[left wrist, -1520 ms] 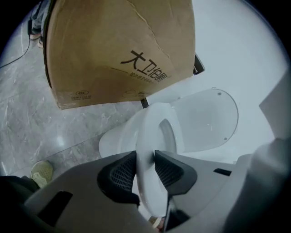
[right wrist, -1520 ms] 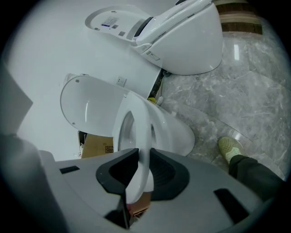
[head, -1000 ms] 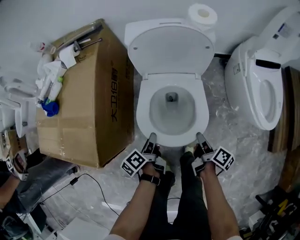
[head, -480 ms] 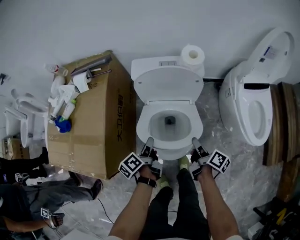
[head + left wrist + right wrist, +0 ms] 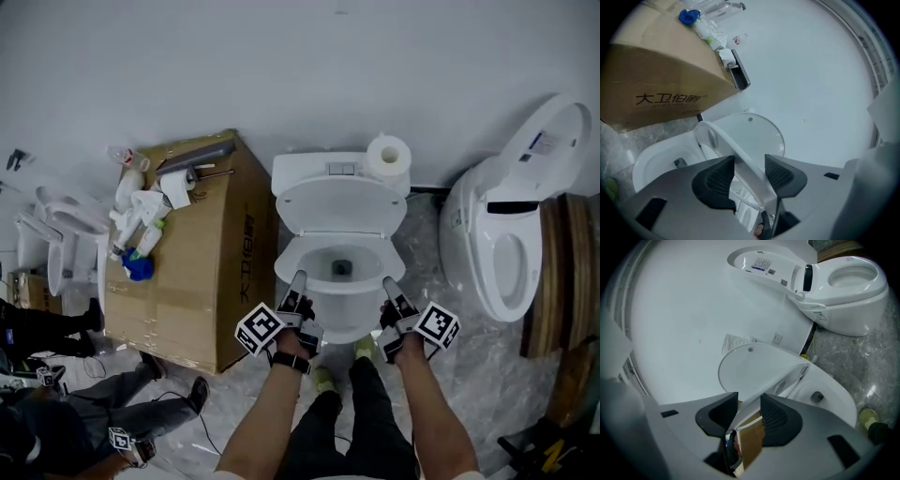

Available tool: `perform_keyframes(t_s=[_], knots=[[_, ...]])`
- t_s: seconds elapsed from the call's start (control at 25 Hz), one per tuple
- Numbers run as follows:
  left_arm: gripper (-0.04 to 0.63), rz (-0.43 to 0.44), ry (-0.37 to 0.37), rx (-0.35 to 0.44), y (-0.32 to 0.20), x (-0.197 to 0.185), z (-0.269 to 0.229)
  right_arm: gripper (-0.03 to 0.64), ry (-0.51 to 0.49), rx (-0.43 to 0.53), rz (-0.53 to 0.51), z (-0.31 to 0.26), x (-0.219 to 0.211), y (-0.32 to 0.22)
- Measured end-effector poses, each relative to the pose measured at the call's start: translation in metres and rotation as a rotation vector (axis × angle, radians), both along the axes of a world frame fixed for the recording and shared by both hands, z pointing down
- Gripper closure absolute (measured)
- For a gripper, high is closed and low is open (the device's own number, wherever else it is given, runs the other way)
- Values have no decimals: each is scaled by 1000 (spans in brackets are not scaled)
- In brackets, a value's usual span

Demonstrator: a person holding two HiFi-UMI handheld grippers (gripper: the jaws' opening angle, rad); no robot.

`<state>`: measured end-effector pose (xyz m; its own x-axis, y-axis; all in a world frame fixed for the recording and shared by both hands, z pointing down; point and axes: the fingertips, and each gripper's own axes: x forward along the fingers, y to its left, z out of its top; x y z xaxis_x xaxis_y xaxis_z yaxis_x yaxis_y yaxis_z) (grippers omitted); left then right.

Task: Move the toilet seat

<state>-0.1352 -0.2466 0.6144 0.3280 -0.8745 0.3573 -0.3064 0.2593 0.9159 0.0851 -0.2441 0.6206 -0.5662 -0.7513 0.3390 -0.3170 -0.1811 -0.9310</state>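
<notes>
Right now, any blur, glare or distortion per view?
Head view: sharp, even soft light, no glare. Left gripper view: strong fisheye, dark corners, cardboard box edge bowed, toilet seat soft up close. Right gripper view: same fisheye, wall pale, second toilet warped.

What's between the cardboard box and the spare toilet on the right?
Head view: the white toilet, lid up, a toilet paper roll on its tank, stands between the cardboard box and the spare toilet.
</notes>
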Motion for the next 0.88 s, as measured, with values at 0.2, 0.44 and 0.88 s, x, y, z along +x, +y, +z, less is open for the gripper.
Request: perform_keyframes(t_s=[0.2,0.44,0.88], knots=[[375,-2,2,40,-27,2,-15,465,-18,24,6,-14,2,-28],[345,-14,1,105,-63,1,-31,449,-30,105,-18,-31,0,-63],[331,-5,19,228,-118,6,-50,445,46,201,-96,-42,-5,-112]])
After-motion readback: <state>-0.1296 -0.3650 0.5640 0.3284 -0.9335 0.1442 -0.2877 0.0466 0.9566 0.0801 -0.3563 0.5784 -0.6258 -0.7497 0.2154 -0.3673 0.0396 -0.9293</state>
